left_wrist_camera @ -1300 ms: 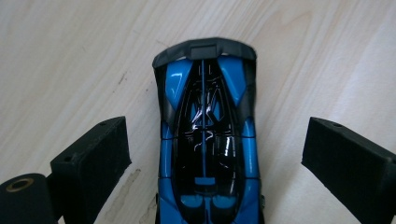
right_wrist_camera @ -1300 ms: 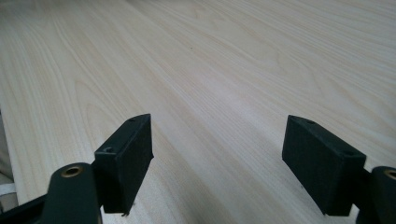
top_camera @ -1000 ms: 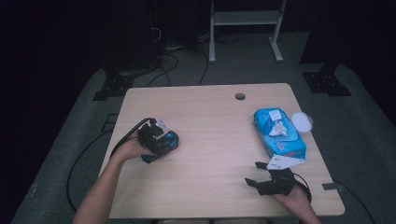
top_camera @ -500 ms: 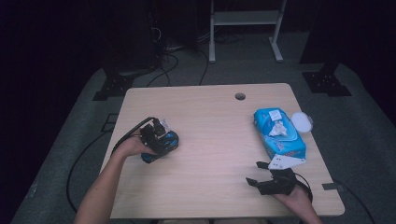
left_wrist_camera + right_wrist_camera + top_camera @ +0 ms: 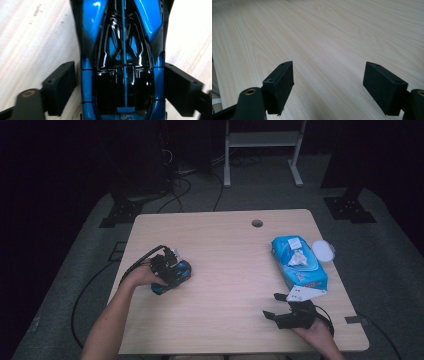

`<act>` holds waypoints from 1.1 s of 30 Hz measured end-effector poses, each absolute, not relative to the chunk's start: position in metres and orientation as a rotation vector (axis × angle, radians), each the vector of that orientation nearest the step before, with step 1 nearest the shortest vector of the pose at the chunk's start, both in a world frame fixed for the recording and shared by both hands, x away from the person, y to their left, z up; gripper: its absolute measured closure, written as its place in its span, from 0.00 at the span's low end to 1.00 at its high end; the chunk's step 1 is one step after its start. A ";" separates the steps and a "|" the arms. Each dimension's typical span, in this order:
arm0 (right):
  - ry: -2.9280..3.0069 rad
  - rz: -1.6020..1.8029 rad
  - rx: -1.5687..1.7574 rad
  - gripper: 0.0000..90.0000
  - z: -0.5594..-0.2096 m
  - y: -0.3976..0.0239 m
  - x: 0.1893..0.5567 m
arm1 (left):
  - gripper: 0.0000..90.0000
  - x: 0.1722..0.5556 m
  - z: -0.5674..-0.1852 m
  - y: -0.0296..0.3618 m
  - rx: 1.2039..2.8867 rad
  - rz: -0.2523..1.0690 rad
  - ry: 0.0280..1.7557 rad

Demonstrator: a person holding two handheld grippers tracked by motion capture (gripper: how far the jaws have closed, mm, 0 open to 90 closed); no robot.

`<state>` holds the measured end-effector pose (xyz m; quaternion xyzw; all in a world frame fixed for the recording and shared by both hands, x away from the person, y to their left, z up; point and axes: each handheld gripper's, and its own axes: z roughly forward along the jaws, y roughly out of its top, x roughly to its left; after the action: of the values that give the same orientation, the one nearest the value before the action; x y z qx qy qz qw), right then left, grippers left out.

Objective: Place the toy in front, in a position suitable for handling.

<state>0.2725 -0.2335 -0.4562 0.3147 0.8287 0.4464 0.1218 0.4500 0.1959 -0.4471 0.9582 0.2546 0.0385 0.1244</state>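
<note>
The left tool (image 5: 167, 269) sits over a blue and black toy car (image 5: 123, 62), which lies on the desk (image 5: 225, 260) between its two black pads (image 5: 60, 87). The jaws have just been closing in on the car. In the left gripper view the right-hand pad lies against the car's side, while a thin strip of desk seems to remain between the left-hand pad and the body, so the car is not yet clamped, though the blur makes that gap hard to judge. The left forearm reaches up from the near edge, hand wrapped over the tool. The right tool (image 5: 285, 314) rests low near the desk's front edge, jaws spread wide with bare wood between them. Just beyond it lies a blue wet-wipe pack (image 5: 298, 265).
</note>
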 end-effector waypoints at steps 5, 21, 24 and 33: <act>2.417 1.306 0.919 0.26 -0.456 -0.234 0.272 | 0.20 0.451 -0.447 0.197 2.788 0.095 0.752; 2.415 1.311 0.919 0.26 -0.456 -0.234 0.272 | 0.28 0.454 -0.443 0.185 2.900 0.066 0.734; 2.408 1.315 0.924 0.26 -0.455 -0.236 0.272 | 0.28 0.455 -0.442 0.183 2.929 0.073 0.725; 2.401 1.318 0.923 0.26 -0.455 -0.237 0.272 | 0.29 0.452 -0.441 0.180 2.962 0.127 0.675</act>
<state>0.2721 -0.2370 -0.4546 0.3168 0.8241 0.4525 0.1254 0.4518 0.1800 -0.4407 0.9729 0.2218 0.0416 0.0505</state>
